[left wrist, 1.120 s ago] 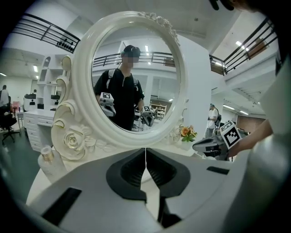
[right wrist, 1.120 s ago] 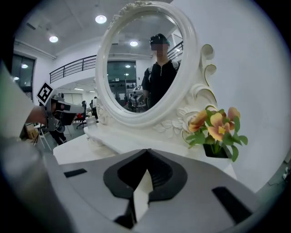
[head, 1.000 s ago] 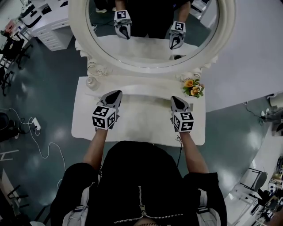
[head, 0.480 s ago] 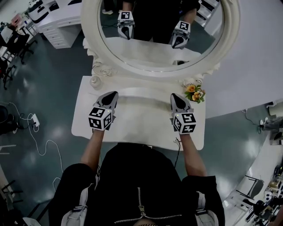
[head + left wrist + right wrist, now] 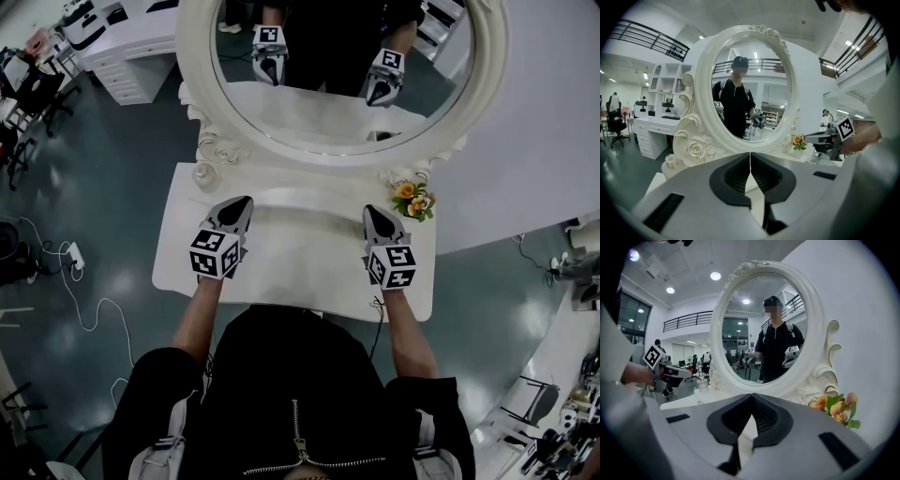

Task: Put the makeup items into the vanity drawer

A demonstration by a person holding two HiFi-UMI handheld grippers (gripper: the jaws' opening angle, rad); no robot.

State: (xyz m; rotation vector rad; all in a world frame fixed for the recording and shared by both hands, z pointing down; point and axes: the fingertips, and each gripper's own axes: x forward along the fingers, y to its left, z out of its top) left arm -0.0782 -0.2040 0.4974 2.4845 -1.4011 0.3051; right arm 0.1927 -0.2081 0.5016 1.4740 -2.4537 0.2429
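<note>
The white vanity table (image 5: 291, 267) stands below an oval mirror (image 5: 342, 141). My left gripper (image 5: 245, 201) hovers over the table's left half, shut with nothing in it; its jaws meet in the left gripper view (image 5: 750, 155). Over the right half my right gripper (image 5: 369, 210) is shut and empty too, its tips touching in the right gripper view (image 5: 751, 395). A small pale jar (image 5: 203, 174) sits at the back left corner, beside the mirror's base (image 5: 670, 161). No drawer shows; the table's front edge is under the person's body.
An orange flower posy (image 5: 412, 197) sits at the back right corner, seen close in the right gripper view (image 5: 836, 409). The mirror's carved frame (image 5: 696, 149) rises right behind the tabletop. Other white desks (image 5: 112, 47) and black chairs (image 5: 28, 94) stand at the far left.
The head view has shifted a little, so the mirror sits slightly further right. Both grippers stay shut over the same spots on the tabletop.
</note>
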